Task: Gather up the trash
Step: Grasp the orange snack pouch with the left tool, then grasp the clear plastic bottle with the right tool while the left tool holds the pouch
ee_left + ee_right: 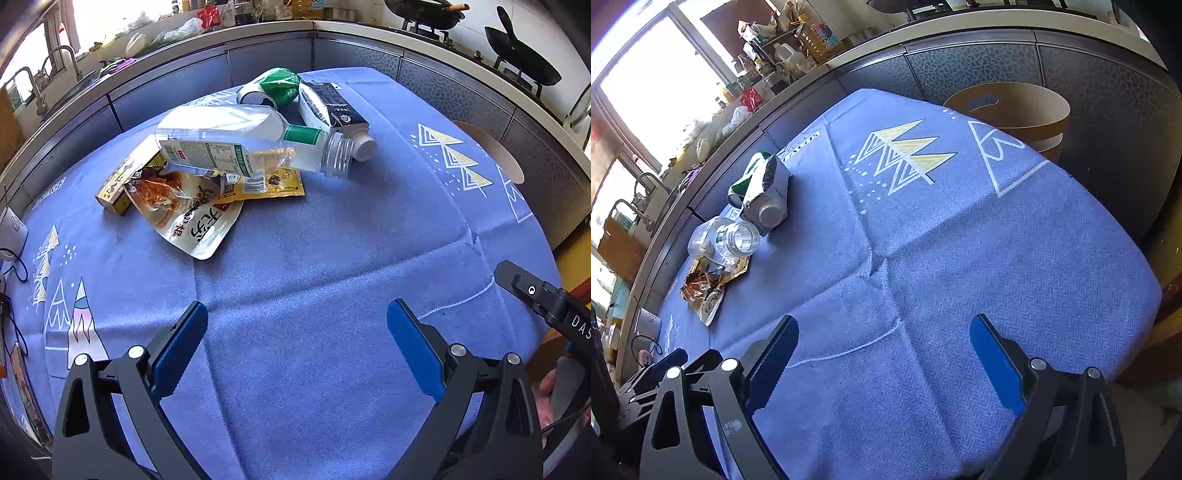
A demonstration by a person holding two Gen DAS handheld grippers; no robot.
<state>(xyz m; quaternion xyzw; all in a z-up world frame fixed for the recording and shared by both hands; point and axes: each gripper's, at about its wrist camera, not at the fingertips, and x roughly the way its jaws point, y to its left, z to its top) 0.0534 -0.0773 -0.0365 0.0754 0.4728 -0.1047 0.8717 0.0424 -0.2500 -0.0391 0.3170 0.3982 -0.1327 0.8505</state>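
My left gripper [295, 347] hangs over the blue tablecloth [332, 258] with its fingers spread wide and nothing between them; my right gripper [882, 354] is likewise released and empty. The trash sits in one heap ahead and to the left of my left gripper, on the far half of the table. Nearest me is the torn snack pouch [192, 218], with a yellow box [125, 177] at its left. Across them lies the clear plastic bottle [240, 144], its long axis running left to right, uncapped mouth pointing right. Behind it are a black-and-white carton [328, 107] and a crushed green can [273, 88]. From my right gripper the heap lies far off to the left, so I judge the left is nearer. A tan round bin [1015, 107] stands beyond the table's far right corner; I cannot see its contents.
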